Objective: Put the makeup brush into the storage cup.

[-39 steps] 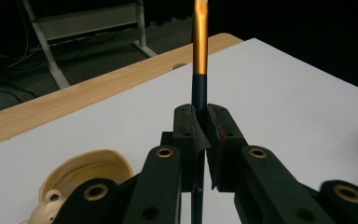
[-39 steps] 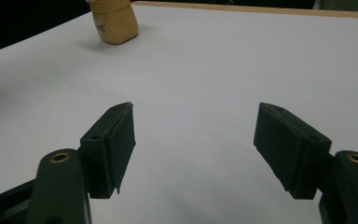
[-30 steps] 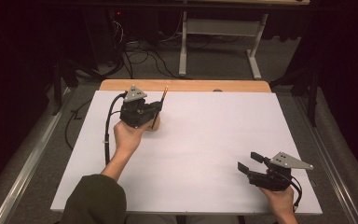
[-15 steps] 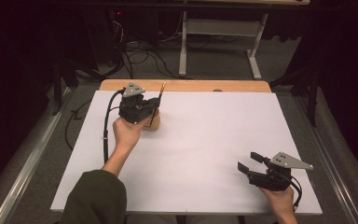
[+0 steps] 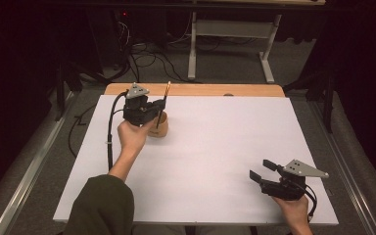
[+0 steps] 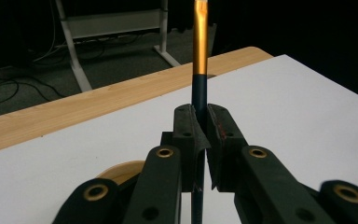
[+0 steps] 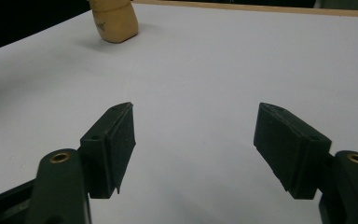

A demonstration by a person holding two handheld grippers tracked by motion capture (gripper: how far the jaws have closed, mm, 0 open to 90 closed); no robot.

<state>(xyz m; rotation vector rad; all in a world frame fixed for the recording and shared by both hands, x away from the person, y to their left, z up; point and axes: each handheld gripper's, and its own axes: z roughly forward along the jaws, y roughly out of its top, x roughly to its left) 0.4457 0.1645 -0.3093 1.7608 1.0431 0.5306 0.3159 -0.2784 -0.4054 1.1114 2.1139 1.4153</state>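
Note:
A thin pencil-like stick [image 5: 163, 102], dark below and orange above [image 6: 199, 51], stands nearly upright, and my left gripper [image 5: 152, 108] is shut on its dark part [image 6: 200, 140]. Its lower end hangs over a small wooden cup [image 5: 158, 129] at the back left of the white table [image 5: 210, 147]; the cup's rim [image 6: 119, 170] peeks out below the jaws. My right gripper [image 5: 262, 171] rests near the front right edge, open with nothing between its pads [image 7: 196, 149]. The cup [image 7: 114, 21] appears far off in the right gripper view.
A wooden strip [image 5: 196, 89] runs along the table's far edge. Behind it are a metal desk frame [image 5: 225, 44] and cables [image 5: 147, 56] on the floor. A cable [image 5: 111, 127] trails from the left gripper down the table's left side.
The left hand has carried the stick slightly right and toward the table's middle, holding it above the cup. The right gripper has stayed still and open.

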